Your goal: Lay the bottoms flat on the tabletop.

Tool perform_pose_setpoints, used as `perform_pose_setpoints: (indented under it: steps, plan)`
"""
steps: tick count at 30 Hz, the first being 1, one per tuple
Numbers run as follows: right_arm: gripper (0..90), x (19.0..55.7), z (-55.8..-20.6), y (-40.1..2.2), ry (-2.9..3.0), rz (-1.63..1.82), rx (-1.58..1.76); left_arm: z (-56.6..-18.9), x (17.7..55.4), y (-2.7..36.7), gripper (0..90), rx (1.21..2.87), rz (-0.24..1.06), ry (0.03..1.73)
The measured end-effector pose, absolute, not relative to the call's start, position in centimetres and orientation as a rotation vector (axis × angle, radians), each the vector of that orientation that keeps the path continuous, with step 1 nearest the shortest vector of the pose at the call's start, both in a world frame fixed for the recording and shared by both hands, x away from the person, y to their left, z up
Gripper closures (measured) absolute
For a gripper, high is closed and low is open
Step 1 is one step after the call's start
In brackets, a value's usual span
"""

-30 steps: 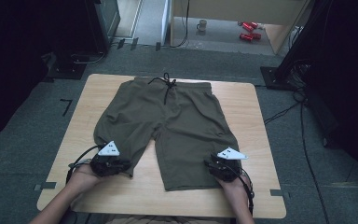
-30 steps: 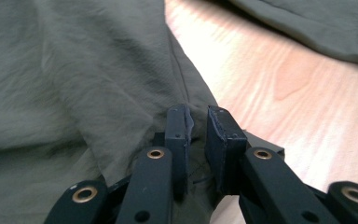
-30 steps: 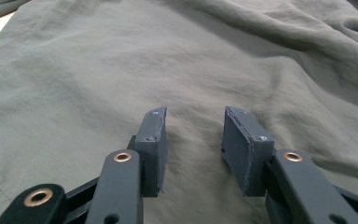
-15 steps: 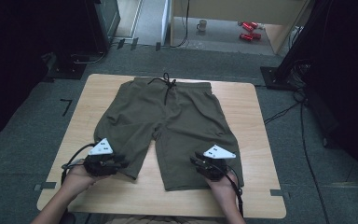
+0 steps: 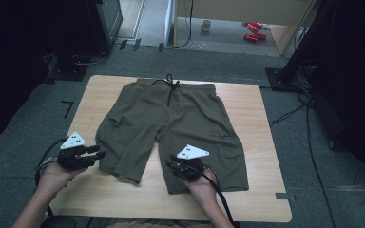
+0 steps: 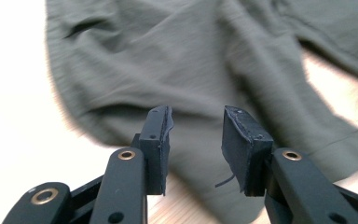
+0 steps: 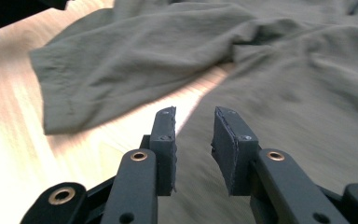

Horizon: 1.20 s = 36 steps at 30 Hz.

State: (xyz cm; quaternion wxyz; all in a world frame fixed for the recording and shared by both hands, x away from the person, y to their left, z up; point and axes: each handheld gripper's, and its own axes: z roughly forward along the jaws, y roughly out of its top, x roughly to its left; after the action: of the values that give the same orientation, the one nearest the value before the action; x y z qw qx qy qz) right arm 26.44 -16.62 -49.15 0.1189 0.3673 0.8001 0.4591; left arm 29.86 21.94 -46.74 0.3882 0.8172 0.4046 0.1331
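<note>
Nearest the person, both hands come in from the bottom of the high view, each holding a gripper. The left gripper (image 5: pixel 95 155) hovers at the table's near left, just off the outer hem of the left leg of the shorts (image 5: pixel 171 128); in the left gripper view its jaws stand apart with nothing between the pads, cloth lying below and beyond them. Within the last second its jaws opened wider, then held. The right gripper (image 5: pixel 170 164) sits over the near end of the right leg, by its inner edge; in the right gripper view its jaws are apart too, clamped on nothing, with olive fabric under them and a strip of bare wood between the two legs ahead. Its jaws have just been closing a little, with no cloth caught. The shorts lie flat on the table (image 5: pixel 261 156), legs toward the person, waistband at the far side. A dark drawstring (image 5: pixel 171 85) curls at the waistband's middle. Beyond the table, on the floor, stand a cup (image 5: pixel 205 25) and red cans (image 5: pixel 254 31).
</note>
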Motion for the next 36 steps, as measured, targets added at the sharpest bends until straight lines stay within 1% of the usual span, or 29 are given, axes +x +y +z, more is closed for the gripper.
perform_pose_setpoints:
  steps: [4,9,11,12,13,14,24,31,32,34,36]
  plan:
    - [69.4,26.7,-49.4,-14.9,2.377,1.341,1.036,-47.7,29.8,22.7,59.6,2.077,0.347,1.087]
    - [69.3,27.0,-50.0,-12.7,2.414,1.358,0.996,-48.8,29.8,23.0,55.3,2.083,0.365,1.113]
    - [69.5,27.0,-50.0,-12.0,2.424,1.367,0.987,-48.9,30.0,23.5,55.8,2.063,0.38,1.135]
    - [70.1,27.1,-50.0,-11.7,2.428,1.372,0.98,-48.9,30.2,23.7,58.3,2.055,0.378,1.15]
    - [70.7,27.1,-50.0,-11.3,2.431,1.379,0.971,-48.8,30.4,23.9,62.8,2.054,0.375,1.162]
    - [70.7,27.2,-50.0,-10.9,2.436,1.383,0.962,-48.8,30.6,23.9,63.2,2.052,0.38,1.165]
    - [70.8,27.5,-50.7,-7.7,2.496,1.388,0.908,-49.6,34.0,23.6,59.3,2.057,0.413,1.212]
    - [70.6,27.6,-51.5,-6.0,2.556,1.36,0.863,-50.6,35.3,22.8,59.4,2.077,0.427,1.225]
    - [70.6,27.6,-51.6,-5.8,2.562,1.351,0.862,-50.6,35.4,22.7,60.1,2.076,0.434,1.223]
    - [70.6,27.6,-51.8,-5.6,2.569,1.344,0.865,-50.7,35.5,22.8,65.1,2.066,0.436,1.228]
    - [70.6,27.7,-52.0,-5.6,2.579,1.33,0.863,-50.7,35.6,22.7,75.6,2.059,0.428,1.239]
